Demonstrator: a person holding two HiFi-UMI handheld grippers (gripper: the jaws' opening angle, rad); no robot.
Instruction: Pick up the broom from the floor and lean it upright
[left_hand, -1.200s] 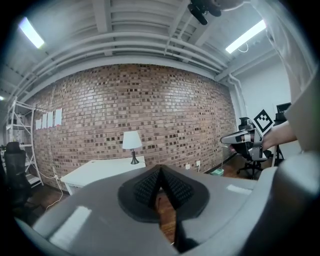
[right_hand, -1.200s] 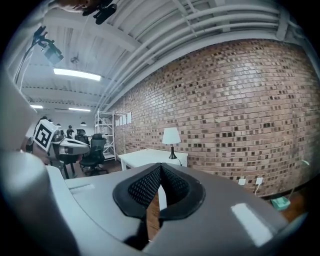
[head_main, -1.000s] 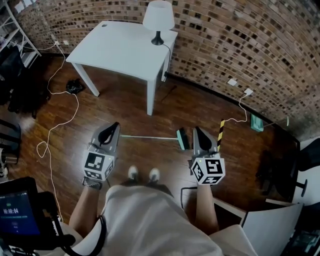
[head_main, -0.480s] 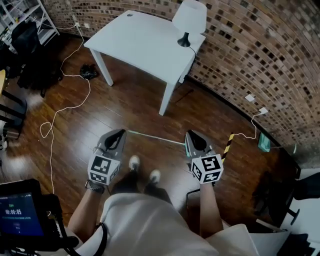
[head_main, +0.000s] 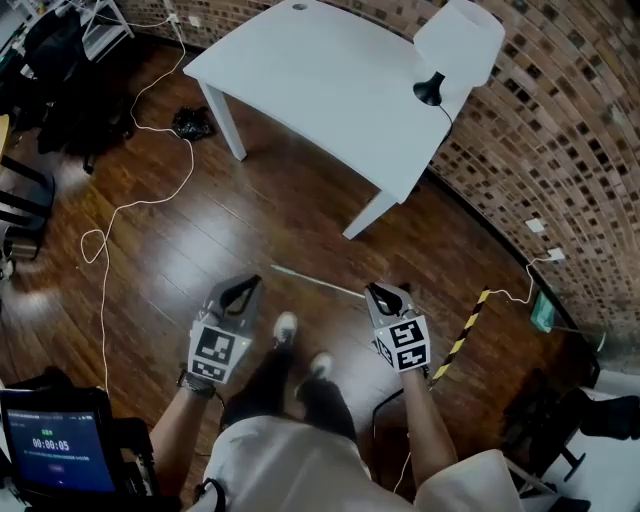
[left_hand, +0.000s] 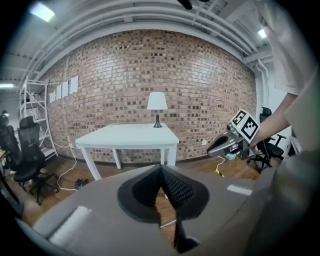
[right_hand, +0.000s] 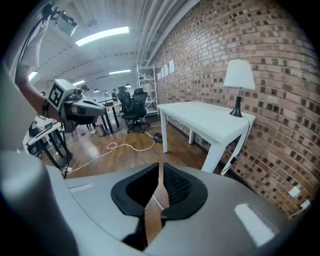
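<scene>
Dark wood floor (head_main: 250, 220) by a brick wall, thin pale-handled broom (head_main: 315, 282) lying flat between the left gripper (head_main: 248, 284), jaws pressed together, and the right gripper (head_main: 379, 291), jaws just cracking apart on nothing, presumably lining up a grab

1. This is an open-plan loft office: a white table (head_main: 330, 80) stands against a bare brick wall (head_main: 560, 130) on a dark wood floor (head_main: 250, 220).
2. A lamp (head_main: 455, 45) sits on the table's wall-side corner.
3. Beyond the table's far end stand black office chairs (right_hand: 131, 107) and metal shelving (left_hand: 36, 116).
4. Above the table run exposed pipes (left_hand: 150, 15) and strip lights (right_hand: 102, 36).
</scene>
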